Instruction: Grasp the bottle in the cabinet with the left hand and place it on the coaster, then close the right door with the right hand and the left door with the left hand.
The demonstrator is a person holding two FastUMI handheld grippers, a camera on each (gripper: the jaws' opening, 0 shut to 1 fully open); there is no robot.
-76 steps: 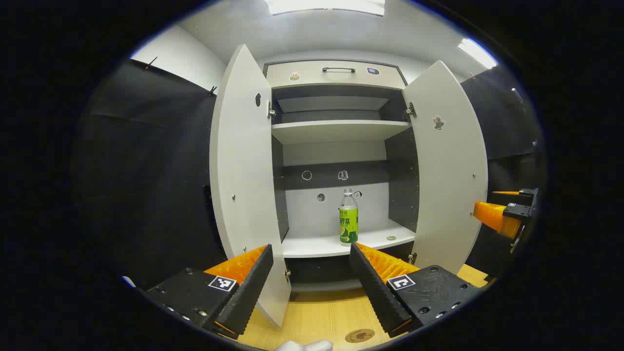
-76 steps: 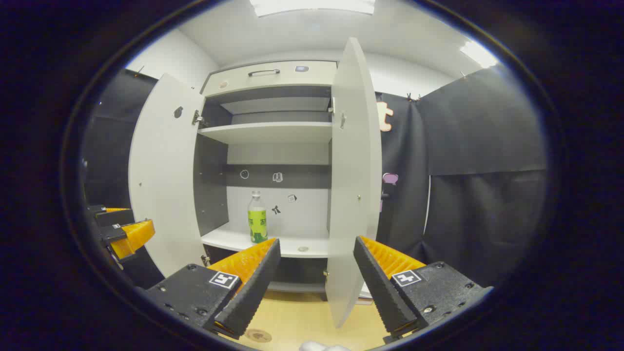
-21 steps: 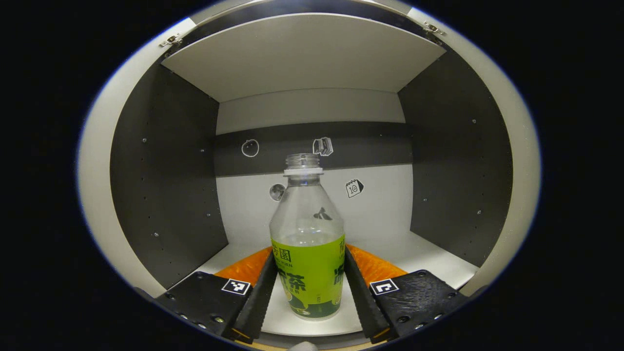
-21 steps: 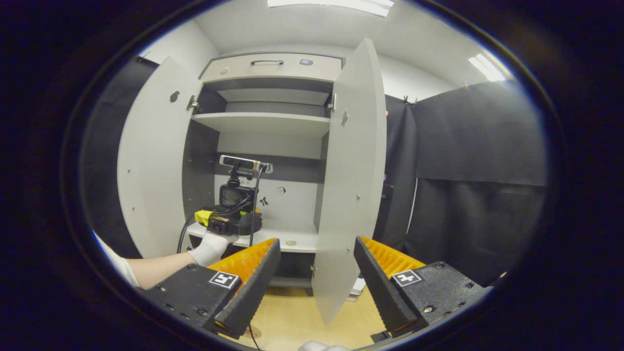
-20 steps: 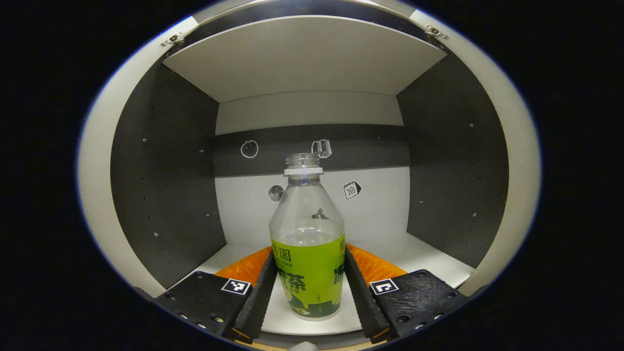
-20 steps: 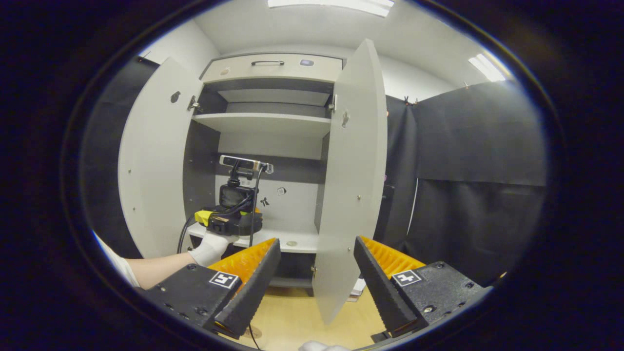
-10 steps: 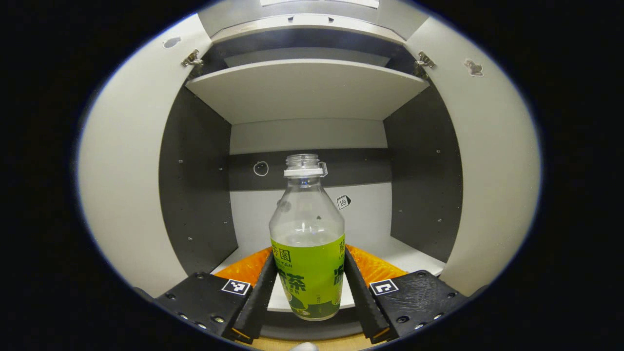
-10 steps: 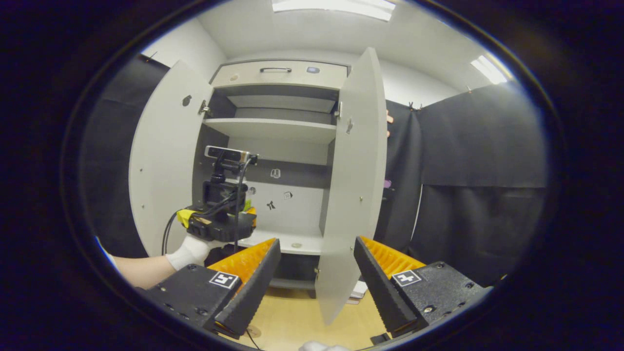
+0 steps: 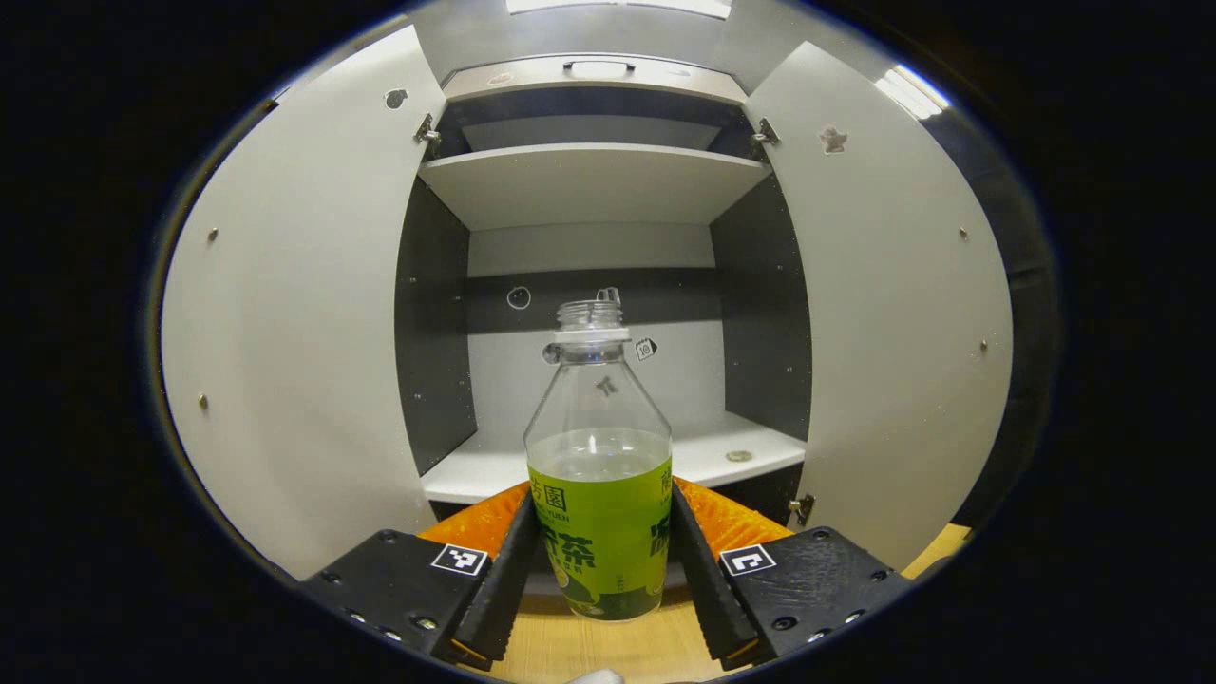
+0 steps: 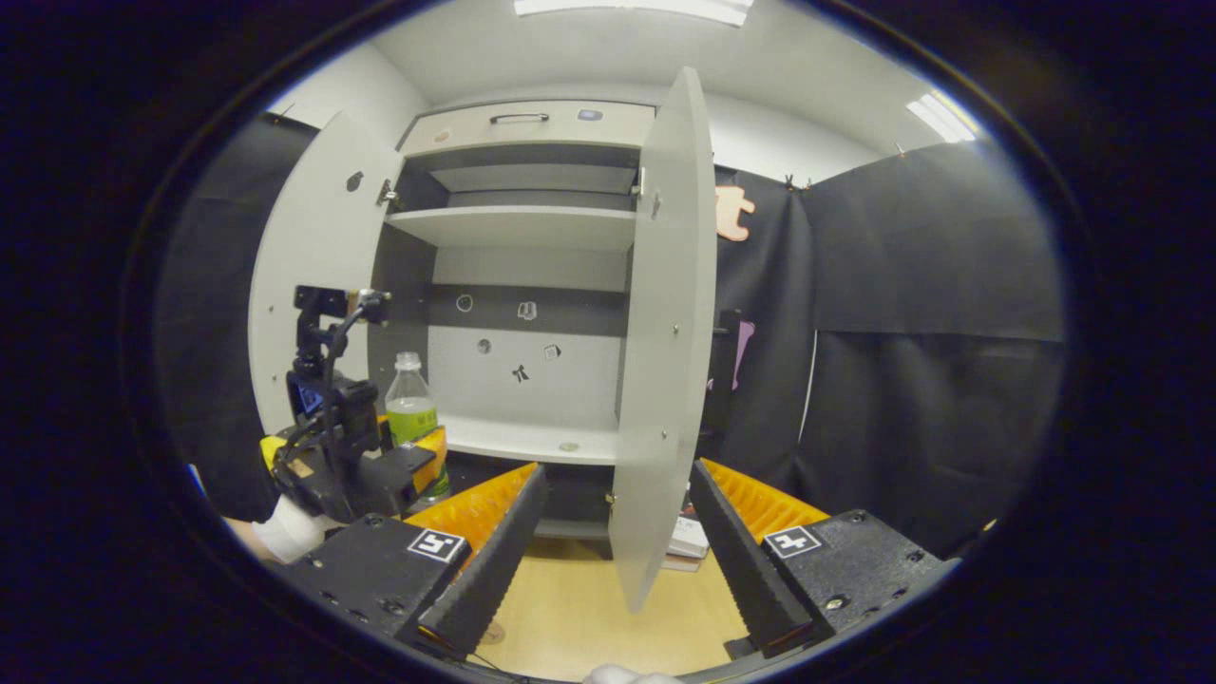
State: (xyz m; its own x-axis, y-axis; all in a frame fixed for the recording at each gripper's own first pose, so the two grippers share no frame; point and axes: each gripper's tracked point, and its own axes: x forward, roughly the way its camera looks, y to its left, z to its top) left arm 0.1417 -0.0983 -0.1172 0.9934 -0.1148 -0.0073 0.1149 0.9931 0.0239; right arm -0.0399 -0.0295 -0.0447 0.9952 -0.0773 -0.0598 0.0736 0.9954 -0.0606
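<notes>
Cabinet (image 9: 589, 185), both doors open, now behind the left gripper (image 9: 598, 551): bottle (image 9: 598, 475), clamped upright between its fingers, withdrawn off the shelf over the wooden table (image 10: 570, 608), coaster placement next; right gripper (image 10: 613, 546) agape, empty, before right door (image 10: 665, 332).

Clear glossy plastic bottle (image 9: 598, 465), matt smooth cabinet doors (image 9: 294, 361), pale wood tabletop (image 10: 570, 608), black cloth wall (image 10: 931, 313)

bottle (image 9: 598, 494) base: hidden behind fingers (image 9: 503, 570) | cabinet (image 9: 589, 180) stickers: too small to tell
</notes>
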